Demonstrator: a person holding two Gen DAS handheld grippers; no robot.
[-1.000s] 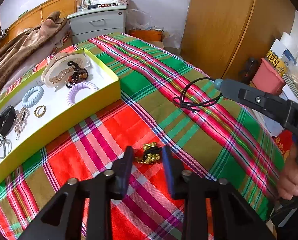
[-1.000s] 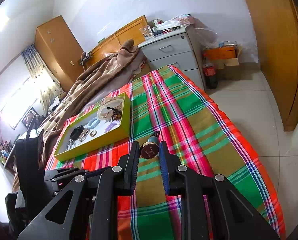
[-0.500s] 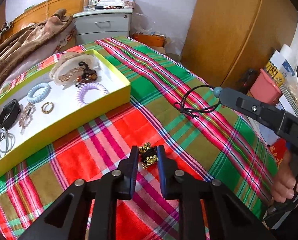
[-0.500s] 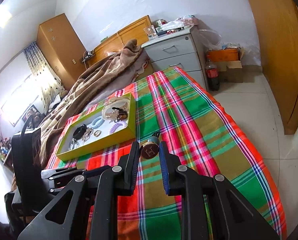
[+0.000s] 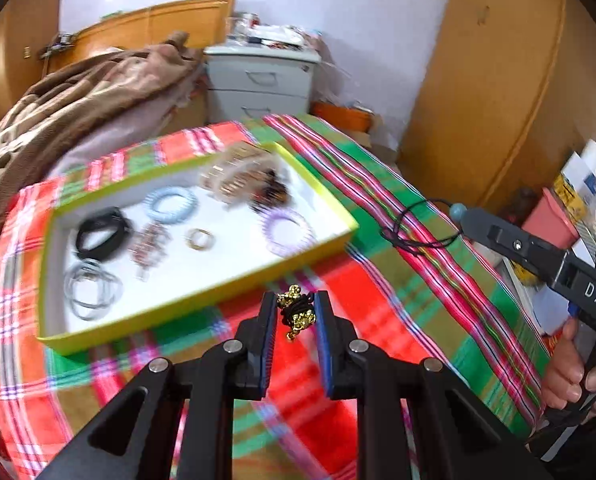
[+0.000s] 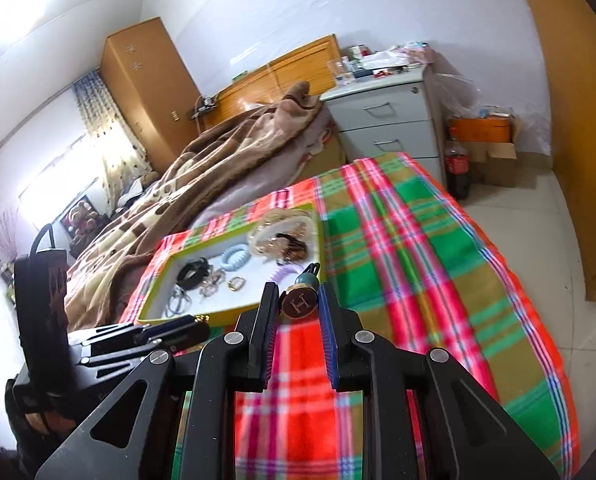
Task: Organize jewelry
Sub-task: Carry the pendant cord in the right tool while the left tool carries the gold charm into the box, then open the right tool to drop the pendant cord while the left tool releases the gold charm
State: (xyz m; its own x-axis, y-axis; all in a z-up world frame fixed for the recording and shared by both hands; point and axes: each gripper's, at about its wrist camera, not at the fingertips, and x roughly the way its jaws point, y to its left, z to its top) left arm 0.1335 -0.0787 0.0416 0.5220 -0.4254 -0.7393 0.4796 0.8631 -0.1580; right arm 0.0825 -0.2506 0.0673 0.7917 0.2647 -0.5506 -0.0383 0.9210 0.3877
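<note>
Mostly sorted already, tray on the bed holding bands and rings, just two bits left: left hand-held gripper clamped on gold charm near it, right hand-held gripper pinching pendant alongside.

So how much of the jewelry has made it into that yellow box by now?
Several pieces already lie in the yellow box: hair ties, rings, a clip. The left gripper holds a black-and-gold bracelet; the right gripper holds a round pendant on a black cord. Both must still go in; the plaid cloth shows nothing else loose.
</note>
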